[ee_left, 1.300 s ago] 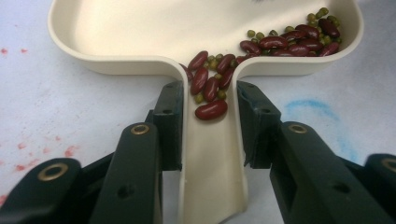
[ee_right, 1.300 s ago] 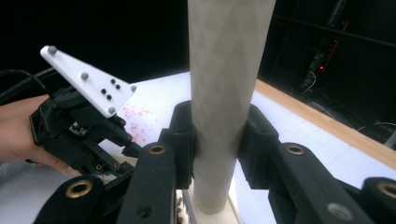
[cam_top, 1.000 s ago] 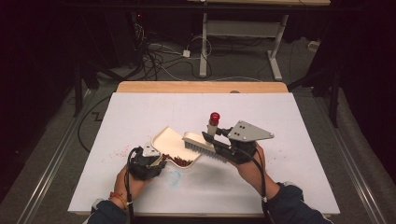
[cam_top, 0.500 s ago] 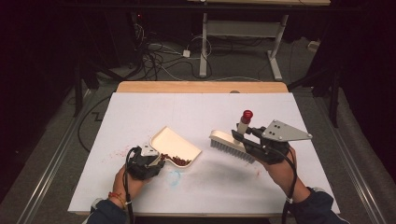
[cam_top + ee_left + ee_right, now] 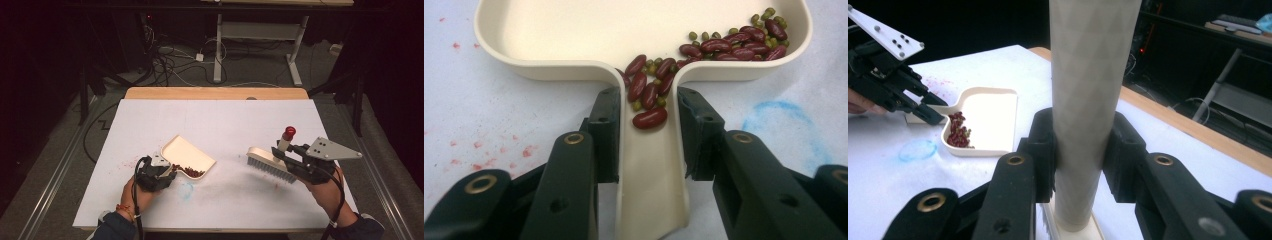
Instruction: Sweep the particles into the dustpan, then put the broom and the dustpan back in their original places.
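- the dustpan (image 5: 189, 155) is gripped by its handle between the closed jaws of the left gripper (image 5: 647, 125), and it lies flat on the white table (image 5: 225, 120).
- red beans (image 5: 724, 46) and small green ones are gathered in the pan near the handle, so the sweeping is judged largely done.
- the brush (image 5: 270, 163) is clamped by its upright handle in the right gripper (image 5: 1081, 165), well apart from the pan.
- emptying the pan is judged to remain.
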`<state>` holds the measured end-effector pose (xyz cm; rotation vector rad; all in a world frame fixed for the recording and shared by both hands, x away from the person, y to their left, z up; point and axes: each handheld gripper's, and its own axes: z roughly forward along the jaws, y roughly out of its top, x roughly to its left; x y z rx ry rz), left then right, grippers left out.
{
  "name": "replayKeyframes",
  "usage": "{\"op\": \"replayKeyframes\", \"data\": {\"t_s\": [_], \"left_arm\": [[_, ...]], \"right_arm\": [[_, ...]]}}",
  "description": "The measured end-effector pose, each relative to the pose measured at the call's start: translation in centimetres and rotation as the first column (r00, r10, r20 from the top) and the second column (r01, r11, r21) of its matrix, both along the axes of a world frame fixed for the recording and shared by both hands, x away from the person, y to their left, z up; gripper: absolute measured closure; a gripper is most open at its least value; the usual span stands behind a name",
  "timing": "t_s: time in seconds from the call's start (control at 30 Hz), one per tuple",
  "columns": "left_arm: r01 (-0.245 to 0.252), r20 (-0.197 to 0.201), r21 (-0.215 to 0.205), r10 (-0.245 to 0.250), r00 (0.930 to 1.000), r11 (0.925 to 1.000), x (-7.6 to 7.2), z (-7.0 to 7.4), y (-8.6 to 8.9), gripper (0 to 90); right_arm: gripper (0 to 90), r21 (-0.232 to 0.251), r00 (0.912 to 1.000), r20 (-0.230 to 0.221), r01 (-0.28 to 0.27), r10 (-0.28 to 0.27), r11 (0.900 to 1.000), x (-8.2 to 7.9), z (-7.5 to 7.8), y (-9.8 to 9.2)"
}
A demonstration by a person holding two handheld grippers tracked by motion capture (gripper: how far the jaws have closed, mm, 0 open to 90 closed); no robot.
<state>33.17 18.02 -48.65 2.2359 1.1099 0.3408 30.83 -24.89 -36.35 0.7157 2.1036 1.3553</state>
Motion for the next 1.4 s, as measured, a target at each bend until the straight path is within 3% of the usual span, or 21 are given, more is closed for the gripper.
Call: {"op": "replayKeyframes", "data": {"t_s": [0.13, 0.33, 0.63, 0.83, 0.9, 1.0, 1.03, 1.07, 1.2, 1.23, 1.3, 1.37, 1.4], "left_arm": [[0.000, -0.001, 0.000, 0.000, 1.0000, 1.0000, 0.0, 0.0, 0.0, 63.0], [-0.004, 0.003, -0.001, 0.004, 1.0000, 1.0000, -0.1, -0.1, 0.0, 63.0], [-0.009, 0.010, 0.003, 0.009, 0.9999, 1.0000, 0.2, -0.1, -0.1, 63.0], [-0.069, 0.014, -0.008, 0.069, 0.9975, 0.9976, 0.5, 0.1, 0.7, 63.0], [-0.123, 0.016, -0.019, 0.124, 0.9922, 0.9922, 0.9, 0.2, 1.4, 63.1], [-0.160, 0.019, -0.019, 0.160, 0.9869, 0.9870, 1.1, 0.1, 1.7, 63.1], [-0.190, 0.021, -0.016, 0.191, 0.9814, 0.9816, 1.4, 0.0, 2.0, 63.0], [-0.190, 0.021, -0.016, 0.191, 0.9814, 0.9816, 1.4, 0.0, 2.0, 63.0], [-0.250, 0.033, -0.016, 0.251, 0.9675, 0.9680, 2.1, -0.1, 2.4, 63.0], [-0.264, 0.033, -0.020, 0.264, 0.9639, 0.9644, 2.3, -0.2, 2.4, 62.9], [-0.285, 0.023, -0.033, 0.286, 0.9581, 0.9580, 2.7, -0.5, 2.4, 62.9], [-0.292, 0.015, -0.045, 0.293, 0.9559, 0.9552, 2.9, -0.6, 2.2, 59.3], [-0.295, 0.012, -0.053, 0.296, 0.9551, 0.9540, 2.9, -0.7, 2.0, 59.3]], "right_arm": [[70.2, -0.006, 0.9998, -0.016, 0.007, -0.007, 1.000, -0.4, -0.4, -1.1], [70.1, -0.055, 0.9988, -0.048, 0.004, -0.006, 0.999, -1.2, -0.9, -2.5], [70.1, -0.037, 0.9943, -0.106, 0.000, -0.004, 0.999, -2.2, -1.8, -4.6], [70.1, -0.036, 0.9935, -0.113, -0.015, 0.011, 0.999, -2.0, -1.8, -4.6], [70.0, -0.033, 0.9928, -0.119, -0.023, 0.019, 0.999, -1.6, -1.8, -4.7], [69.8, -0.034, 0.9925, -0.122, -0.012, 0.008, 0.999, -1.0, -1.8, -4.8], [69.6, -0.038, 0.9914, -0.130, -0.010, 0.005, 0.999, -0.2, -1.7, -5.0], [69.6, -0.038, 0.9914, -0.130, -0.010, 0.005, 0.999, -0.2, -1.7, -5.0], [68.3, -0.053, 0.9890, -0.148, -0.008, 0.000, 0.999, 1.7, -1.5, -5.2], [67.4, -0.057, 0.9862, -0.165, -0.014, 0.004, 0.998, 2.9, -1.4, -5.2], [66.7, -0.065, 0.9863, -0.165, -0.007, -0.004, 0.998, 3.5, -1.4, -5.1], [64.8, -0.079, 0.9839, -0.178, 0.004, -0.018, 0.997, 5.3, -1.4, -4.8], [64.8, -0.079, 0.9839, -0.178, 0.004, -0.018, 0.997, 5.3, -1.4, -4.8]]}}
